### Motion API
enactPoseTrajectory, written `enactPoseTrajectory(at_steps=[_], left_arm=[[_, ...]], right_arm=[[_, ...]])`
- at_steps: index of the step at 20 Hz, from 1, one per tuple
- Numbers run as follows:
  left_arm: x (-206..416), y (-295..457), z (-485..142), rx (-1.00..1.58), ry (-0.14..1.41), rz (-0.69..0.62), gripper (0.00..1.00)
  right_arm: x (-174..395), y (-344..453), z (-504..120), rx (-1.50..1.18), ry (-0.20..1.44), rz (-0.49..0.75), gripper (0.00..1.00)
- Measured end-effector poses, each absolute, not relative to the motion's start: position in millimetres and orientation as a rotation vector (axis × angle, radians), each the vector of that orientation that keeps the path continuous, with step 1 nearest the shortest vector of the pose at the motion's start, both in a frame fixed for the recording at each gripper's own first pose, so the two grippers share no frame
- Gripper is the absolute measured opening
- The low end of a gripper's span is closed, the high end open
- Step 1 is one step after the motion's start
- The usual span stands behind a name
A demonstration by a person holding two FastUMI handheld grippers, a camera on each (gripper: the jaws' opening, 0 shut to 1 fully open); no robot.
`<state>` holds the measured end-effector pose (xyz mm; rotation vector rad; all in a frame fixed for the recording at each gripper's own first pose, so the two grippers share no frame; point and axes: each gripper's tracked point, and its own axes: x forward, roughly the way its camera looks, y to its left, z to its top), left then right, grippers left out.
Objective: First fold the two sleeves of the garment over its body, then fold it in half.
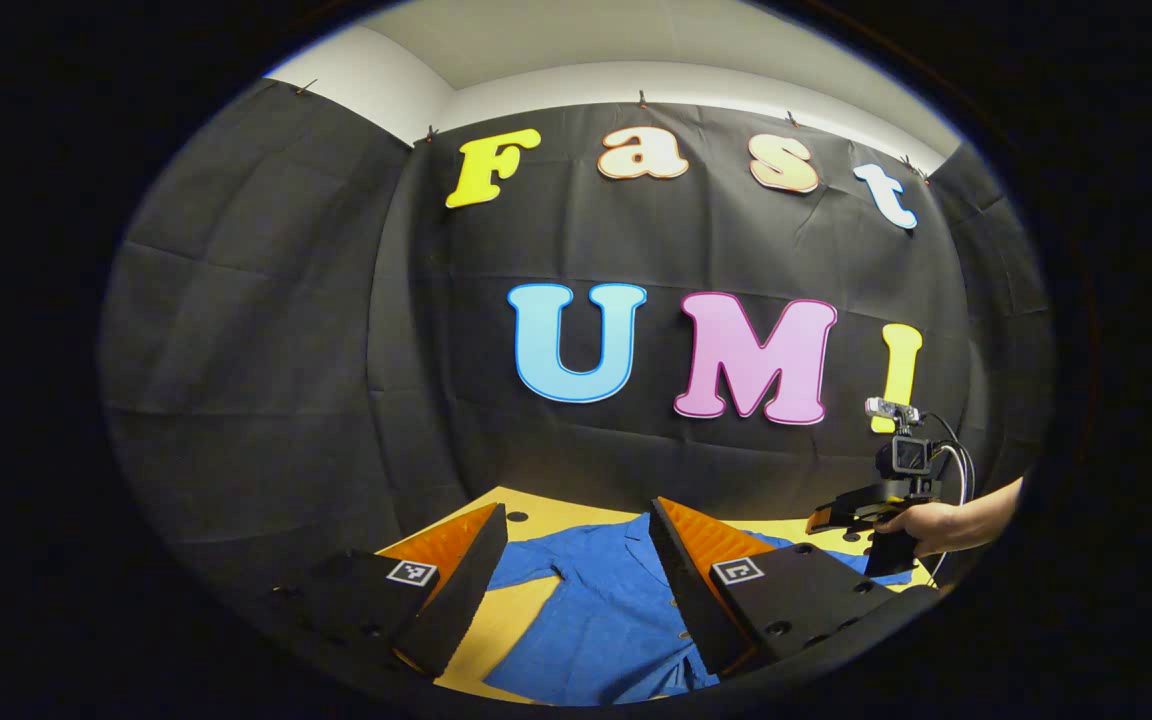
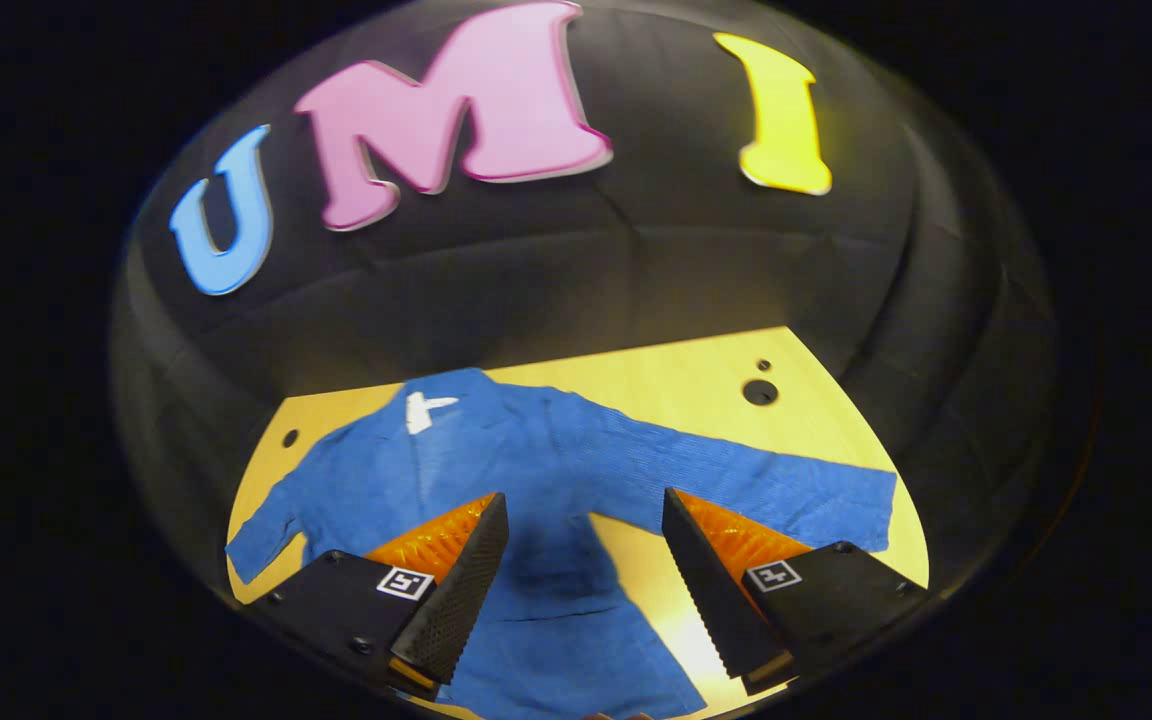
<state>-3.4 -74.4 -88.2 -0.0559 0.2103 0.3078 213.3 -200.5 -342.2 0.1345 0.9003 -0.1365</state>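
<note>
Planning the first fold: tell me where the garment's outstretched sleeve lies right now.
In the right gripper view the sleeve stretches flat to the right across the yellow table, beyond the right gripper, whose jaws stand open above the blue garment.

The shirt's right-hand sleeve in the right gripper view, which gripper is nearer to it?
Right. The right gripper hangs open above the sleeve; the left gripper is open over the blue shirt's other side.

Each black claw (image 2: 576,590) body carries a square marker tag.
</note>
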Motion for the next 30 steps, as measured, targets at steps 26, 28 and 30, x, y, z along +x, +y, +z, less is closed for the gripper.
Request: enactPoseTrajectory(at_steps=[26,28,30], left_arm=[[52,-157,-146,-0.152,0.405,0.183,0.82],[50,-151,-148,-0.165,0.416,0.206,0.82],[48,-142,-152,-0.163,0.427,0.226,0.82]], right_arm=[[156,-463,-520,0.277,1.226,-0.643,0.87],[159,-457,-529,0.304,1.229,-0.651,0.63],[160,-450,-522,0.31,1.212,-0.618,0.24]])
